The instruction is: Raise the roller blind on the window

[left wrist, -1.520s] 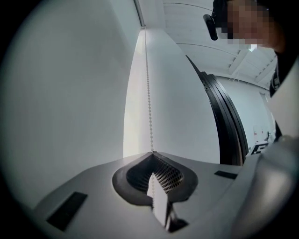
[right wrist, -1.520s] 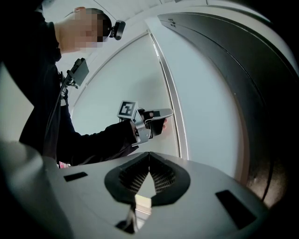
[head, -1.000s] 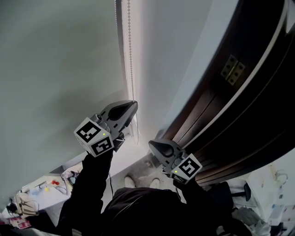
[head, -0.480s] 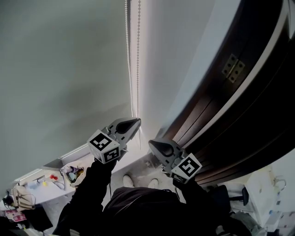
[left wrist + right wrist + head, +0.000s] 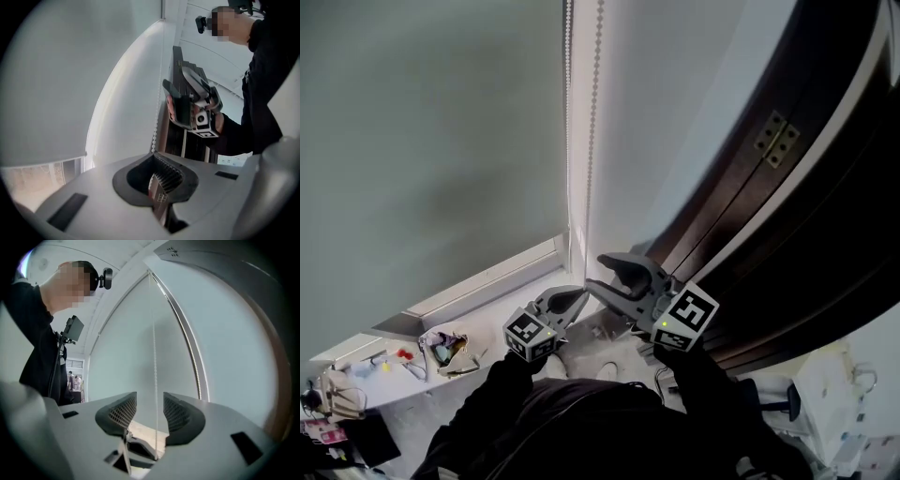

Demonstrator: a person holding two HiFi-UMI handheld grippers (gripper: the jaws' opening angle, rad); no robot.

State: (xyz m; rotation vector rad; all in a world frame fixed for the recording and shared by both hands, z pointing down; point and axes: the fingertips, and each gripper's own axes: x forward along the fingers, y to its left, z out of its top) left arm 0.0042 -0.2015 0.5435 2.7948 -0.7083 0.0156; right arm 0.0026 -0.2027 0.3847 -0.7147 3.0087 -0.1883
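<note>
Two strands of chain [image 5: 594, 131] hang at 12 o'clock, on the right edge of the blind [image 5: 431, 159], which fills 9 to 11 o'clock, nearly fully lowered. Assessment: chain light, limp, beaded, unlikely to slip; best taken low, one strand only. At 6 o'clock the left gripper [image 5: 157, 187] pinches one strand, jaws pressed together. Just beside it, the right gripper [image 5: 149, 413] has just been opening: jaws spread, a strand between them, touching neither pad.

Soft, even daylight; fisheye-bent, dark-vignetted edges; blurry close foreground.
</note>
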